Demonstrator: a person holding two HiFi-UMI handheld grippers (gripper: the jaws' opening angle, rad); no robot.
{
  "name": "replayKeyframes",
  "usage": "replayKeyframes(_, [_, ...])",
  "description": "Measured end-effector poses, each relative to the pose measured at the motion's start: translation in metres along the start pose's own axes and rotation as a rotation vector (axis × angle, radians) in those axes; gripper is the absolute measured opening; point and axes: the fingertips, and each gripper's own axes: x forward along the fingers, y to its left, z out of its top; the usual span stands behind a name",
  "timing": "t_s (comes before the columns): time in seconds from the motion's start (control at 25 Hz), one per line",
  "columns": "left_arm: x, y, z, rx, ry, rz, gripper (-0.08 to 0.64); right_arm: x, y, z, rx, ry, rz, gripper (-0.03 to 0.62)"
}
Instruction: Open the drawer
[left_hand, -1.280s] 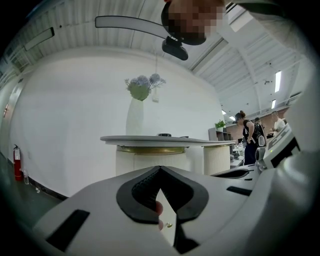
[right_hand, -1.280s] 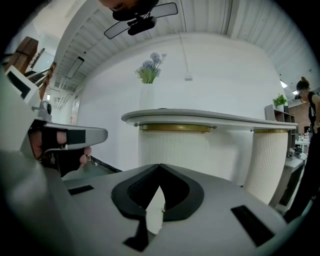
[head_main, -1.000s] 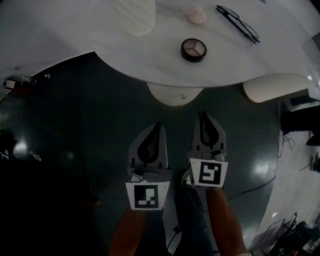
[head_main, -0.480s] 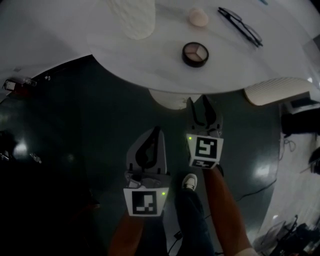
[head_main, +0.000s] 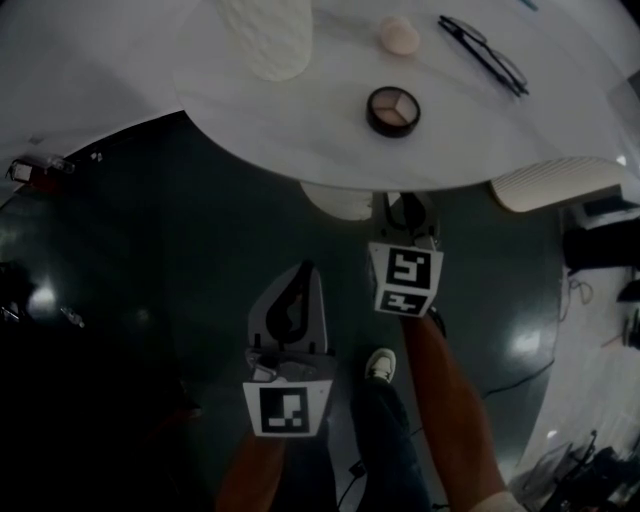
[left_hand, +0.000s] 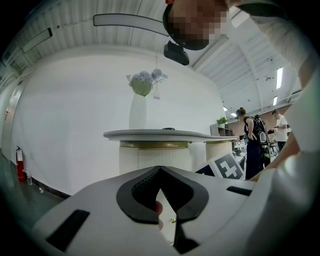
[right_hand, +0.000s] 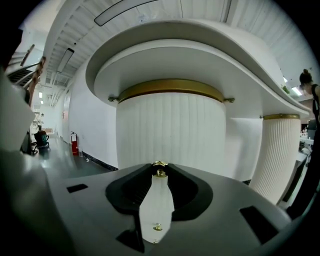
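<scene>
A white ribbed pedestal (right_hand: 170, 130) with a gold band stands under the round white table (head_main: 300, 130). A small gold drawer knob (right_hand: 160, 171) on its front sits right between the tips of my right gripper (right_hand: 160, 169). Its jaws have just been closing, and the pads now rest against the knob's sides. A second gold knob (right_hand: 157, 227) shows lower down through the gap. In the head view my right gripper (head_main: 405, 203) reaches under the table edge, which hides its tips. My left gripper (head_main: 303, 270) hangs back to the left over the dark floor, shut and empty, seen also in its own view (left_hand: 160, 169).
On the table are a white vase (head_main: 268, 35), an eyeshadow compact (head_main: 392, 110), glasses (head_main: 483, 45) and a pink puff (head_main: 399, 35). A second ribbed column (right_hand: 280, 155) stands to the right. My shoe (head_main: 380, 365) is below. People (left_hand: 252, 140) stand far off.
My right gripper moved forward from beside the left one to the pedestal, under the table edge. Its jaws opened, then narrowed. The left gripper stayed where it was.
</scene>
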Motion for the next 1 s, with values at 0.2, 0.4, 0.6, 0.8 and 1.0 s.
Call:
replayKeyframes(0.2, [0.000, 0.006, 0.001, -0.010, -0.008, 0.017, 0.002, 0.000, 0.000, 0.000, -0.025, -0.008, -0.004, 0.103])
replayKeyframes(0.4, [0.001, 0.007, 0.003, -0.012, -0.018, 0.029, 0.002, 0.000, 0.000, -0.001, -0.028, -0.010, -0.007, 0.103])
replayKeyframes(0.6, [0.001, 0.005, 0.003, -0.018, -0.012, 0.025, 0.002, -0.001, 0.000, -0.001, -0.028, -0.001, -0.012, 0.103])
replayKeyframes(0.8, [-0.001, 0.004, 0.003, -0.015, -0.013, 0.023, 0.002, -0.002, 0.000, -0.001, -0.036, 0.001, -0.009, 0.103])
replayKeyframes(1.0, [-0.002, 0.009, 0.003, -0.016, -0.014, 0.031, 0.002, -0.036, 0.007, -0.011, -0.030, -0.032, -0.016, 0.101])
